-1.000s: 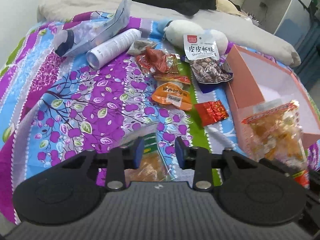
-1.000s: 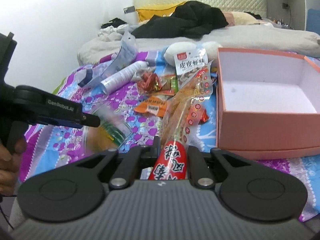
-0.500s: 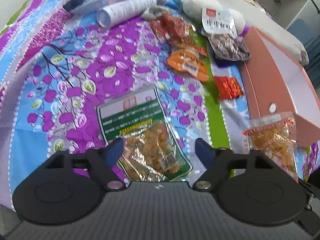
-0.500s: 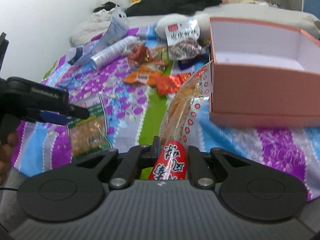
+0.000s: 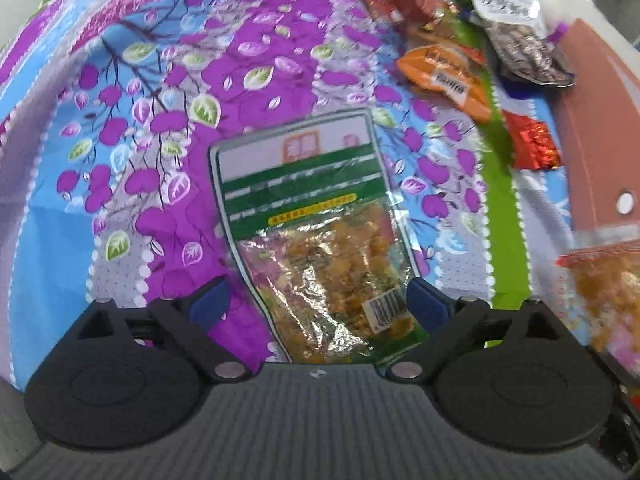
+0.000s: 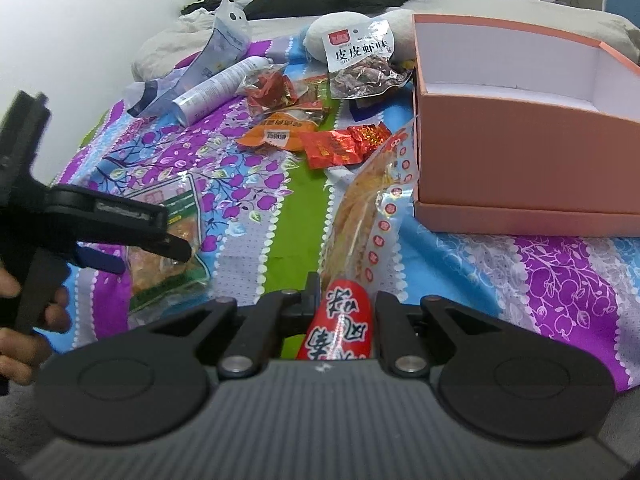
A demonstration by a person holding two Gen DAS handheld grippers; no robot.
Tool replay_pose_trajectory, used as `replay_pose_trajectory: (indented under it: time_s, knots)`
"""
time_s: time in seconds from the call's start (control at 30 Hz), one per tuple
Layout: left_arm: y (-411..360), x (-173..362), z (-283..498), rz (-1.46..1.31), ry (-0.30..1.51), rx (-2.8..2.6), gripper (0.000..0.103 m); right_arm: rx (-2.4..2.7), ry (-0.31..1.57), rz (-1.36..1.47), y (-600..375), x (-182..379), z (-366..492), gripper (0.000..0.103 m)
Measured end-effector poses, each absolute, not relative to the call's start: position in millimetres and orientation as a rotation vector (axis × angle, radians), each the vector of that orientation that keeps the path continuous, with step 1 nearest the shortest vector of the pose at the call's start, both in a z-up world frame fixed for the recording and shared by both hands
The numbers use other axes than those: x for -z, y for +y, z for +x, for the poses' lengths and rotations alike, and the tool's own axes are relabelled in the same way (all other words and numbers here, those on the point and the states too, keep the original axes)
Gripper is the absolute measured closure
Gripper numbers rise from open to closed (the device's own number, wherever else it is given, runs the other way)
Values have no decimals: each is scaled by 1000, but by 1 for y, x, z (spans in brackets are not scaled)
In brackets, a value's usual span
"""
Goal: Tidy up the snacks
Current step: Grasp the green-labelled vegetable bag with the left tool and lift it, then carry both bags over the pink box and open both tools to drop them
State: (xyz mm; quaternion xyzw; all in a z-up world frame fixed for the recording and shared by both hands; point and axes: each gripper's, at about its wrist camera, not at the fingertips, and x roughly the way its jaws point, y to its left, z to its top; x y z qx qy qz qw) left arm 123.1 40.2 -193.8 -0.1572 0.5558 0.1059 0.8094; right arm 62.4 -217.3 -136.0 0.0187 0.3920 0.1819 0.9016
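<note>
A bed was covered by a flowered purple sheet point(image 5: 248, 64). A pink box point(image 6: 520, 152) was set at two o'clock. A green snack bag point(image 5: 320, 232) lay flat between the left gripper's point(image 5: 316, 300) opening, untouching fingers. A red-topped snack bag point(image 6: 360, 240) was pinched by the right gripper point(image 6: 344, 312).

free: bedspread point(image 5: 132, 80) left of green packet point(image 5: 316, 216) | blocked: pink box point(image 6: 520, 132) right, snack pile point(image 6: 304, 120) ahead
</note>
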Motion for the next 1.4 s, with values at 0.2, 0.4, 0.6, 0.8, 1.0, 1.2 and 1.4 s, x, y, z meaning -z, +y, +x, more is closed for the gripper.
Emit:
replay_pose_trajectory:
  time_s: [0.2,0.4,0.6,0.8,1.0,1.2,1.4]
  knots:
    - [26,202,133,-264,1197,-220,0,-378,805,39,-219,134,60,92]
    - [19,205,139,-246,1190,-252,0,-376,802,49,-224,133,60,92]
    - [20,194,136,-243,1138,-244,38,-374,793,53,-228,128,59,92]
    - [18,183,134,-243,1105,-190,56,-390,760,53,-230,117,58,92]
    - [10,158,127,-226,1052,-135,57,-396,742,60,-230,108,58,92]
    - [4,118,121,-232,983,-79,57,-403,705,67,-231,93,58,92]
    - [-13,79,125,-221,907,1,57,-400,638,83,-238,69,56,92]
